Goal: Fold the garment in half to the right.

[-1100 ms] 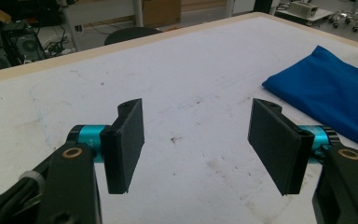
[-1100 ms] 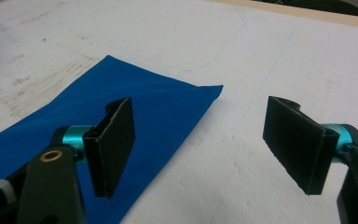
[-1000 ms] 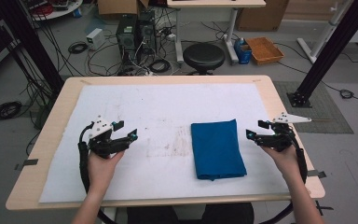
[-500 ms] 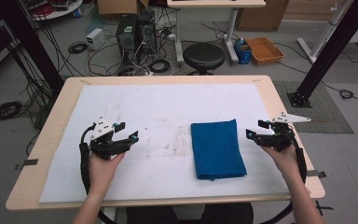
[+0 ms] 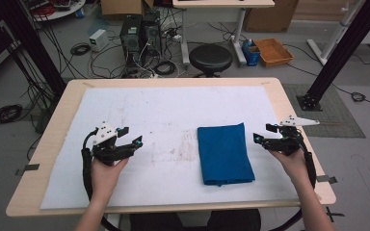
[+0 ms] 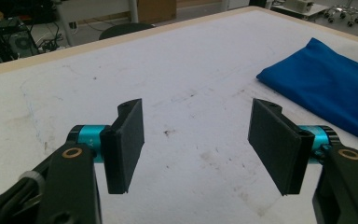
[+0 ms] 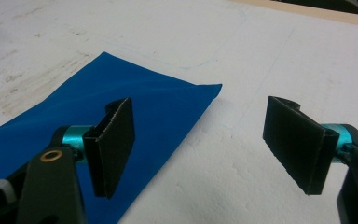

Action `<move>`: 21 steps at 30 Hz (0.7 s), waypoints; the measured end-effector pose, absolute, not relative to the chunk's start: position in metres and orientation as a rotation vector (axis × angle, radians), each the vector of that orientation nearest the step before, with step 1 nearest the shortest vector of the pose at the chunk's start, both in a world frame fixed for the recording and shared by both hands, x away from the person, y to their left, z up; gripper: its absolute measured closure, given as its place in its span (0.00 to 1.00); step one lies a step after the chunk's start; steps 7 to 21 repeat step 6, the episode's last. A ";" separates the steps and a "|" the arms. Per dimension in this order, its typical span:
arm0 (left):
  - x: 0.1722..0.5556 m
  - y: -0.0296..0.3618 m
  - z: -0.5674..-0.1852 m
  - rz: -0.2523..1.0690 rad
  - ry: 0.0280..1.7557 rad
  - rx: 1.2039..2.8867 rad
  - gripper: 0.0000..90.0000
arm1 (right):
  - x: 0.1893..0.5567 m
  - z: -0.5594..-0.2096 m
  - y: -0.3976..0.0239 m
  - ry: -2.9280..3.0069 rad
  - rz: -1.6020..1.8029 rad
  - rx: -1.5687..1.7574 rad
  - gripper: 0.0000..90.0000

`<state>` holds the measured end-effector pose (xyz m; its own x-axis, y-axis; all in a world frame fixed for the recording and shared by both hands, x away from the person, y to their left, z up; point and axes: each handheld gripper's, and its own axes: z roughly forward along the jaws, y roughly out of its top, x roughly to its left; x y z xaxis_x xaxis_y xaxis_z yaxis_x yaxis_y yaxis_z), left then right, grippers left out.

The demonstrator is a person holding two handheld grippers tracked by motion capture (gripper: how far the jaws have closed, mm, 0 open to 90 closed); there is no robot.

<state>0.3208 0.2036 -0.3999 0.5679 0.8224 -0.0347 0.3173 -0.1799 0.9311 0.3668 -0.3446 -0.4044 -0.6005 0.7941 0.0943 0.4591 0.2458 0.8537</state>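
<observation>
Cloth: a blue cloth (image 5: pixel 224 153), folded into an upright rectangle, lies flat on the white sheet (image 5: pixel 164 115), right of the table's middle and toward the person's side.
Cloth and left gripper: the left gripper (image 5: pixel 127 143) hovers well apart from the cloth, with a stained stretch of bare sheet between them; in the left gripper view the cloth (image 6: pixel 328 86) lies off to the right, beyond the right-hand finger (image 6: pixel 277 144), clear of both.
Cloth and right gripper: the right gripper (image 5: pixel 264 133) sits just beside the cloth's right edge, near its far corner, without touching it; in the right gripper view the cloth's corner (image 7: pixel 121 121) runs behind the left-hand finger (image 7: pixel 114 144), while bare sheet fills the gap between the two.
Left fingers: spread wide, nothing between them.
Right fingers: spread wide, nothing between them.
Table: a pale wooden table (image 5: pixel 289 110) carries the sheet, which has grey smudges near its middle.
Writing: none can be read on the cloth, sheet or grippers; faint blue pen lines (image 7: pixel 242 88) cross the sheet near the cloth's corner.
</observation>
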 end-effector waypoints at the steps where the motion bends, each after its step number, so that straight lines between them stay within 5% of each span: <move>1: 0.321 0.203 -0.400 0.601 0.947 1.752 0.39 | 0.367 -0.404 -0.345 2.167 1.294 1.154 0.28; 21: 0.322 0.202 -0.402 0.599 0.946 1.759 0.39 | 0.368 -0.405 -0.345 2.170 1.294 1.155 0.28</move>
